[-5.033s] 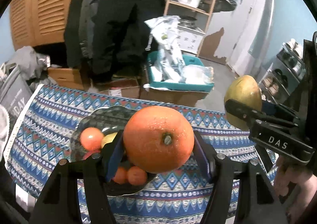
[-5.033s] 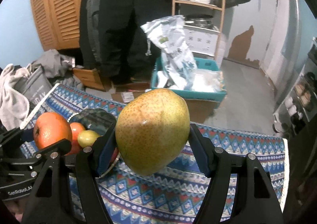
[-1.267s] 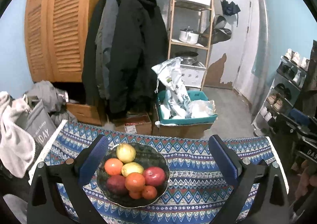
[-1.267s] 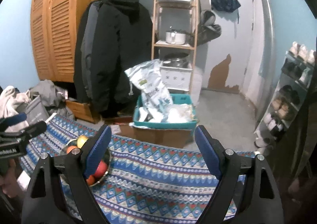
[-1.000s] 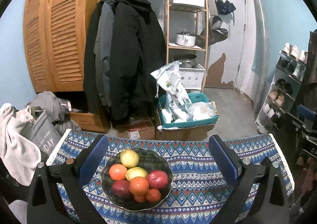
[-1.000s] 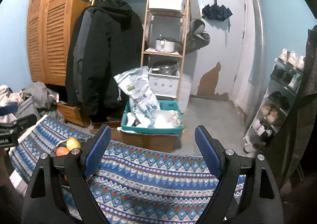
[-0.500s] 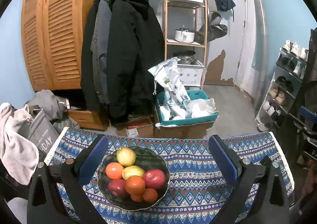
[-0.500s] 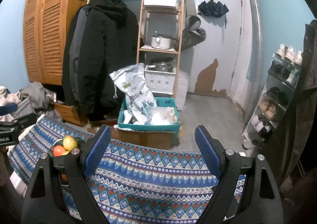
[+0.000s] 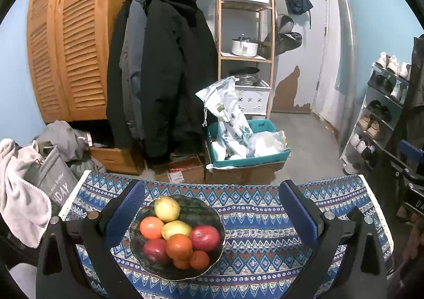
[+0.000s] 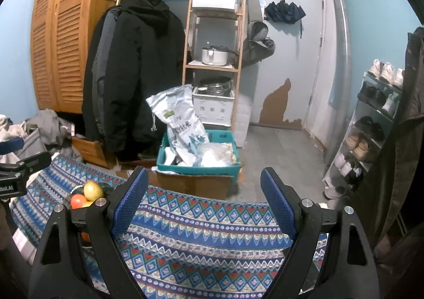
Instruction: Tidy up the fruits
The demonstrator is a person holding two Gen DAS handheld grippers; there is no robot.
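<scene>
A dark glass bowl [image 9: 209, 215] sits on the patterned blue tablecloth [image 9: 259, 240], left of centre in the left wrist view. It holds several fruits: a yellow pear [image 9: 167, 208], oranges [image 9: 179, 246], red apples [image 9: 204, 237] and a yellow-green fruit [image 9: 176, 229]. My left gripper [image 9: 210, 213] hovers above and behind the bowl, open, with nothing between its blue pads. My right gripper [image 10: 204, 202] is open too and empty over the bare cloth [image 10: 201, 230]. In the right wrist view the bowl's fruit [image 10: 91, 190] peeks out at the left, partly hidden by a finger.
Beyond the table's far edge stand a teal crate [image 9: 246, 145] of bags on cardboard boxes, hanging dark coats [image 9: 164, 74], a wooden shelf rack [image 9: 245, 34] and a louvred wardrobe [image 9: 66, 47]. A shoe rack [image 9: 381, 113] lines the right wall. Clothes and a grey bag [image 9: 50, 179] lie at left.
Five seconds ago each gripper held a fruit, an orange and a pear; both fruits now lie in the bowl. Over the last second both grippers stay nearly still, open and empty.
</scene>
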